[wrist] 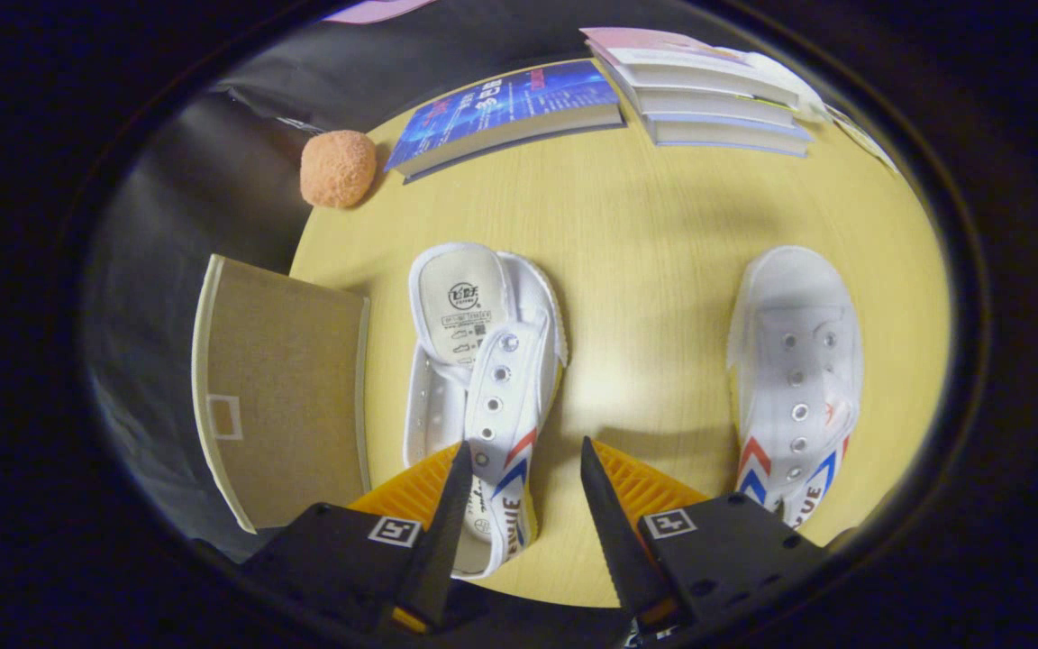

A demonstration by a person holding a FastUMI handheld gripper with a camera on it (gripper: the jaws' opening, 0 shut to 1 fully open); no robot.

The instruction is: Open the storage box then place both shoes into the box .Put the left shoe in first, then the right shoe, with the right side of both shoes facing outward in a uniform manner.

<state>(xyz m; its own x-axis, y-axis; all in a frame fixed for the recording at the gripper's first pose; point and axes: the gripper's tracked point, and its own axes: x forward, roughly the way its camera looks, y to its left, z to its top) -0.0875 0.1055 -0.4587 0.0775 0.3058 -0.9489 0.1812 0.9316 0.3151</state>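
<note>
With the gripper [523,469] jaws wide around the near shoe [483,397] lying tilted on the worktop [645,270], left of the other shoe [794,379], closing may pinch only soft canvas and slip.

Toe of the left-hand shoe [483,397] behind the tool's [523,469] finger; insole print too small to read

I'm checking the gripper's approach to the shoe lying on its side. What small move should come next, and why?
Probably close the fingers on the tipped shoe. They are open, and its toe end already lies in the gap, close to one finger while the other stands off it. The second shoe sits upright, apart. The cardboard flap beside them looks open.
</note>
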